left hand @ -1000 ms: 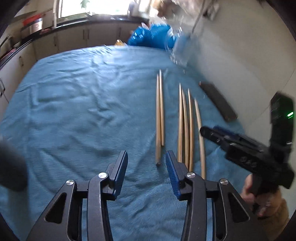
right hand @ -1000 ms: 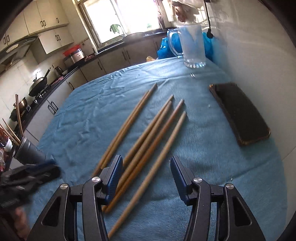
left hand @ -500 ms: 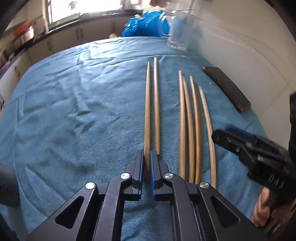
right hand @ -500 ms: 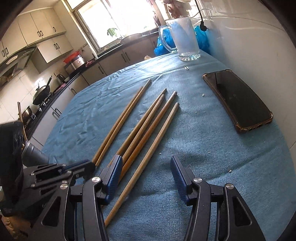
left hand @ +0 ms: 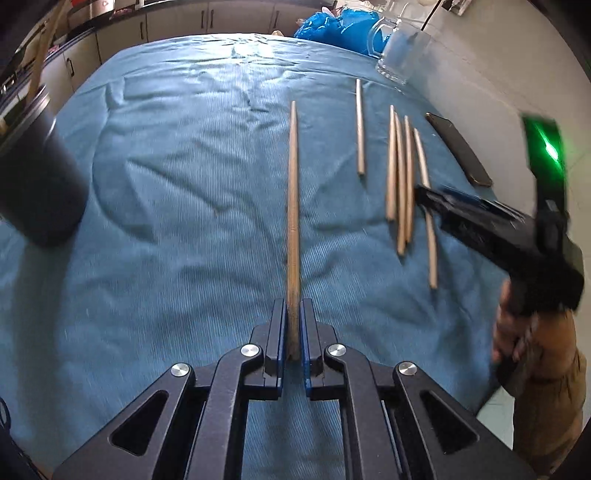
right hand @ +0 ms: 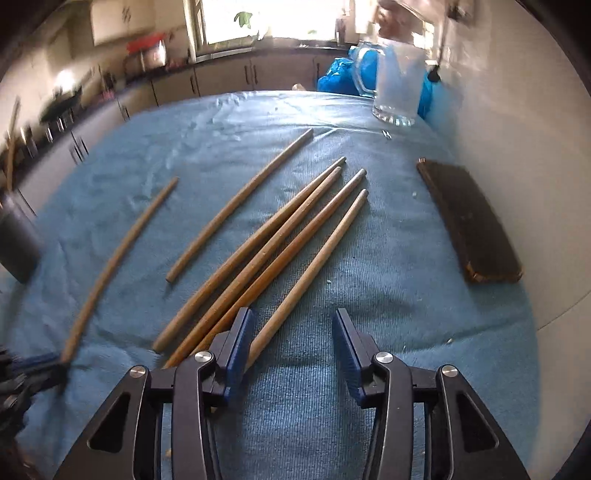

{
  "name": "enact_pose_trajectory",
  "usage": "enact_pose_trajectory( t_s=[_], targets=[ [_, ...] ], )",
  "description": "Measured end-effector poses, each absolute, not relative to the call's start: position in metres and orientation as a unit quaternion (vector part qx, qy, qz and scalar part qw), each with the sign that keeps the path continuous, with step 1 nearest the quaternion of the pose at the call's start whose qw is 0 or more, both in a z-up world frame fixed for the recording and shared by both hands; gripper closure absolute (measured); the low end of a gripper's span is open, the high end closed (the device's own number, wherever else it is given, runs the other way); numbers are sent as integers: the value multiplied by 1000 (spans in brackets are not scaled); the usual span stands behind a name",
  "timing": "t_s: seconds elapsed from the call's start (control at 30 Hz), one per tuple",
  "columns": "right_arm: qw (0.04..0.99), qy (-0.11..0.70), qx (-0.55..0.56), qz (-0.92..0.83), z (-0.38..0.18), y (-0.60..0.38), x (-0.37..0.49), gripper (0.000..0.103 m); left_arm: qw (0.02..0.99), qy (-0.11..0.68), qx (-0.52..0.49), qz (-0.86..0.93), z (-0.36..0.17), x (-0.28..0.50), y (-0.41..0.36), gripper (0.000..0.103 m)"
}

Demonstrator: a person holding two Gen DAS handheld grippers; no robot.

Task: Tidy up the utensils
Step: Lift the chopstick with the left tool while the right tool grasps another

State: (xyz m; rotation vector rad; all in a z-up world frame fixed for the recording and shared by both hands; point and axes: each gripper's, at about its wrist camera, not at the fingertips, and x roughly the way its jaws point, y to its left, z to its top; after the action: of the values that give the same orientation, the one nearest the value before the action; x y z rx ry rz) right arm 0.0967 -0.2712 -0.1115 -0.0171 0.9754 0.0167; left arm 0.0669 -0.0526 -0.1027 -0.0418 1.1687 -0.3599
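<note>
My left gripper (left hand: 293,314) is shut on one wooden chopstick (left hand: 293,206), which points straight ahead over the blue cloth (left hand: 166,166); in the right wrist view the held chopstick (right hand: 122,254) shows at the left. One chopstick (left hand: 359,125) lies alone, and several more (left hand: 402,177) lie side by side to its right. My right gripper (right hand: 291,350) is open, low over the near ends of these chopsticks (right hand: 280,243), its left finger beside the rightmost one (right hand: 317,266). A dark cylindrical holder (left hand: 33,177) stands at the left.
A glass mug (right hand: 399,85) stands at the back right, next to a blue plastic bag (left hand: 336,26). A dark phone (right hand: 465,225) lies along the right edge by the white wall. Kitchen counters run behind the table.
My left gripper has lifted one chopstick of the left pair and carried it to the left, toward the dark holder. The right gripper has stayed open and moved closer to the remaining chopsticks.
</note>
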Motion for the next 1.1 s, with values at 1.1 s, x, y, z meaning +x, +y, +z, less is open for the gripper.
enact_pose_trajectory(
  t_s=[1.1],
  targets=[
    [821,569,23,38,-105,-311,152,74,813,558,36,-162,-99,163,-93,96]
  ],
)
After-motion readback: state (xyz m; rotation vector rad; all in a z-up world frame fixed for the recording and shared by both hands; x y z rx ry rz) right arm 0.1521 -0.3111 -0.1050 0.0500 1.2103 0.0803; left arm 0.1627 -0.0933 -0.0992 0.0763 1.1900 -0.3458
